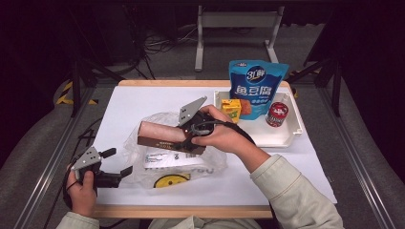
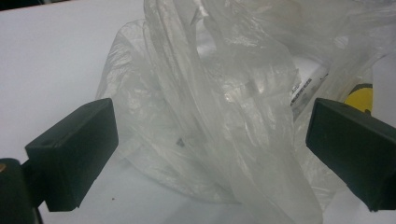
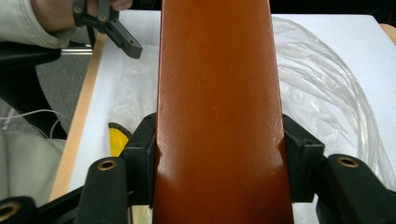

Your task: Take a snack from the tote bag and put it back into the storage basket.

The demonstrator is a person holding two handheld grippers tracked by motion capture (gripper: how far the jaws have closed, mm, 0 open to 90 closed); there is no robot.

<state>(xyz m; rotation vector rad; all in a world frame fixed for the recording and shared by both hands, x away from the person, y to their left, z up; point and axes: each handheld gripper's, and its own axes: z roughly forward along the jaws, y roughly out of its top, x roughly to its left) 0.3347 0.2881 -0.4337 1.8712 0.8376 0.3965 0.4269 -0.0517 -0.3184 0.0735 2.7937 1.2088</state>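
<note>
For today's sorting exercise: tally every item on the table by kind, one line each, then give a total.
Long brown box, held in the right gripper: 1
Clear plastic bag: 1
White tray: 1
Blue snack pouch: 1
Yellow carton: 1
Red can: 1
Total: 6

The box (image 3: 217, 112) is reddish brown, with a paler top in the high view. The plastic bag (image 1: 157, 143) is clear with a yellow patch. The surface (image 1: 133, 100) is white, the tray (image 1: 286, 136) cream. The pouch (image 1: 257, 86) is blue, the can (image 1: 276, 114) red, the carton (image 1: 231, 109) yellow.
</note>
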